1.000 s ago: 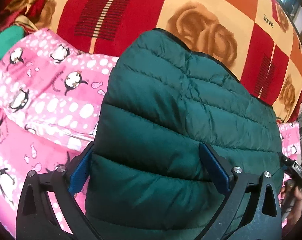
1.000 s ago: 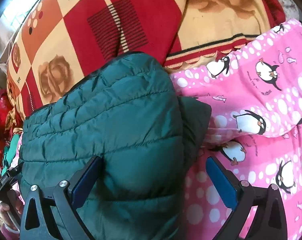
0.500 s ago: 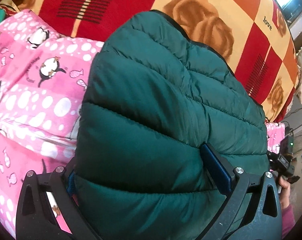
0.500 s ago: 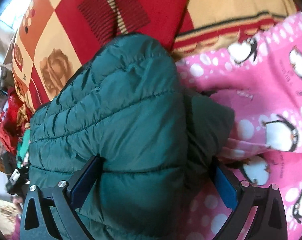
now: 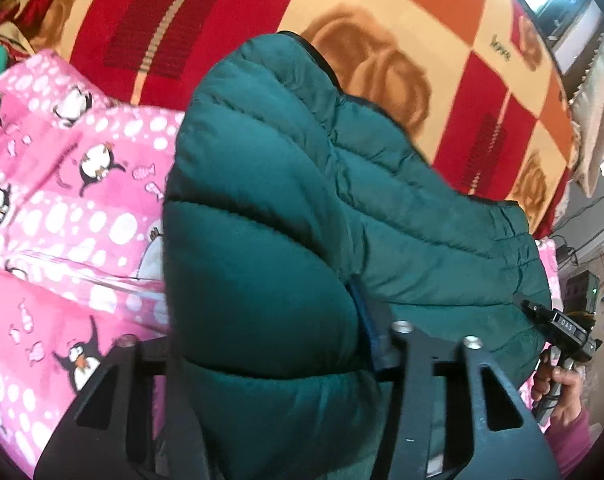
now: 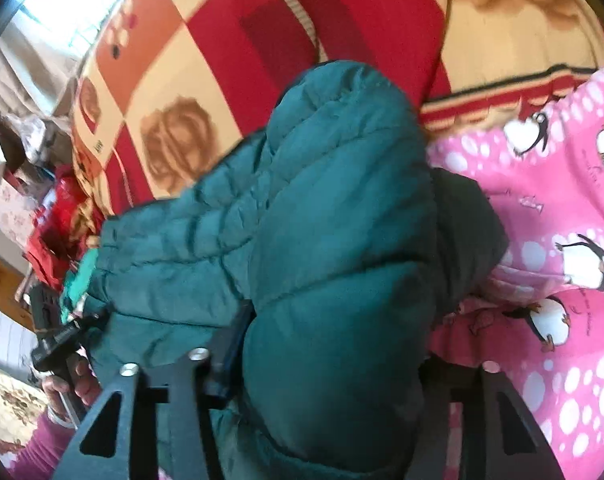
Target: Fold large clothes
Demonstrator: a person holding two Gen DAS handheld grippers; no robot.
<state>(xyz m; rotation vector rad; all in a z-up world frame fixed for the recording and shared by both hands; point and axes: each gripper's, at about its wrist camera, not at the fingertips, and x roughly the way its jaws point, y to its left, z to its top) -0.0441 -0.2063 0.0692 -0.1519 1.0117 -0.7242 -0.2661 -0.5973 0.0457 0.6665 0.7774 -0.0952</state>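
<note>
Left wrist view, puffy green quilted jacket bunched, left tool and right tool each pinching a fold.

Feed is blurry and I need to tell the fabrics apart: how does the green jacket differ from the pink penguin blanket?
The green jacket is plain, quilted and puffy; the pink penguin blanket is printed with penguins and white dots. The jacket is bunched between both grippers' jaws; the blanket lies loose, ungripped. Both rest on the red rose bedspread.

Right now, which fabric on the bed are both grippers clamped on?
The green puffer jacket, bulging between both jaws; the pink penguin fabric and red rose blanket lie ungripped.
</note>
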